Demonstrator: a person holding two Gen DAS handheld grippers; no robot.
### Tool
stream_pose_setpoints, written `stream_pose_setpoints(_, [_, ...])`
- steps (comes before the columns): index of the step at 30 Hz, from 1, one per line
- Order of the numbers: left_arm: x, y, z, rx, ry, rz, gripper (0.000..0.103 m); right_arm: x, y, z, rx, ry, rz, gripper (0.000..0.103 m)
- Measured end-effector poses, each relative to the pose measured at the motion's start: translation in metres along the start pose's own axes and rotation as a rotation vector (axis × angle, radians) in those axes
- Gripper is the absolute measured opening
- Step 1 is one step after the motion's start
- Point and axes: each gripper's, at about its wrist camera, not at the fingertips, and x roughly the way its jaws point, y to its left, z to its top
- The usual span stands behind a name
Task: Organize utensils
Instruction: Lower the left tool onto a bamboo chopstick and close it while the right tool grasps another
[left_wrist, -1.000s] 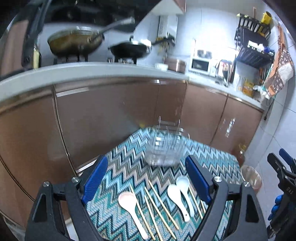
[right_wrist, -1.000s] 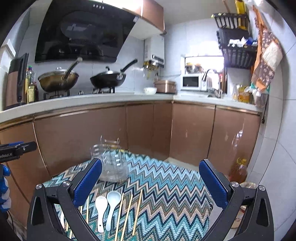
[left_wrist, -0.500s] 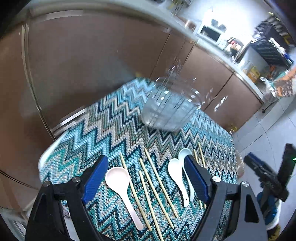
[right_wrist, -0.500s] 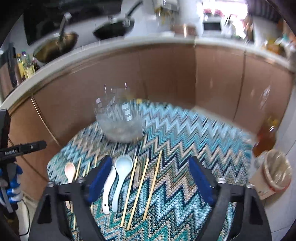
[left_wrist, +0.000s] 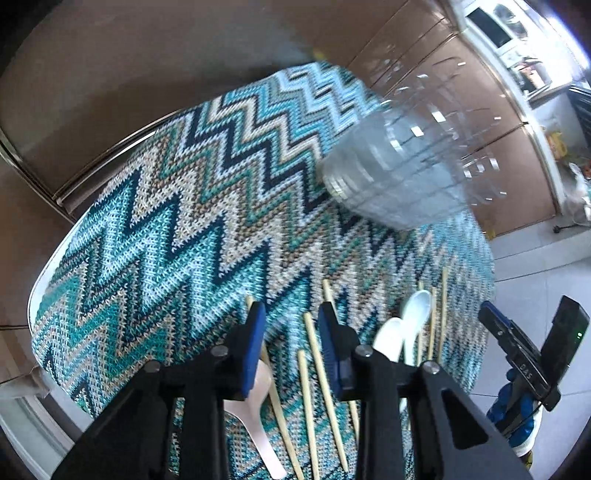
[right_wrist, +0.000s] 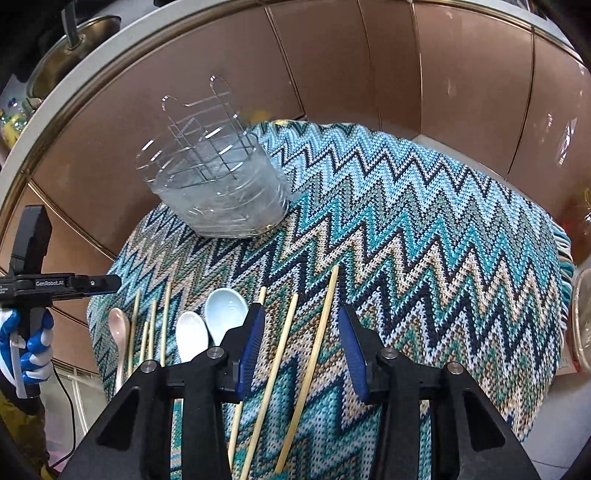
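Observation:
Several wooden chopsticks (right_wrist: 284, 339) and three spoons lie in a row on the zigzag-cloth table (right_wrist: 406, 221): a pale blue spoon (right_wrist: 225, 310), a white spoon (right_wrist: 192, 336) and a pink spoon (right_wrist: 118, 328). A clear plastic utensil holder (right_wrist: 218, 188) stands empty behind them. My right gripper (right_wrist: 301, 317) hovers over two chopsticks, its jaws closing, pads touching nothing. My left gripper (left_wrist: 291, 314) hangs above the left chopsticks (left_wrist: 321, 369), jaws closing and still apart. The pink spoon (left_wrist: 255, 406) lies partly under its left finger. The white spoons (left_wrist: 391, 336) lie to its right.
Brown cabinet doors (right_wrist: 388, 74) run close behind the table, with a counter and pot (right_wrist: 74, 44) above. A gloved hand (right_wrist: 29, 350) holds the left gripper at the table's left edge. A round bin (right_wrist: 581, 321) stands on the floor at the right.
Both grippers have tipped downward and dropped closer to the row of utensils. Both pairs of jaws have narrowed from wide open.

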Motion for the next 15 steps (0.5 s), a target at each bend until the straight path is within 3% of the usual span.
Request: stream_pose_setpoints(15, [0.034,0.01,0.012,-0.06,0.102,0.125,0.015,0.035,-0.01,0.009,-0.003,0.06,0.004,0.042])
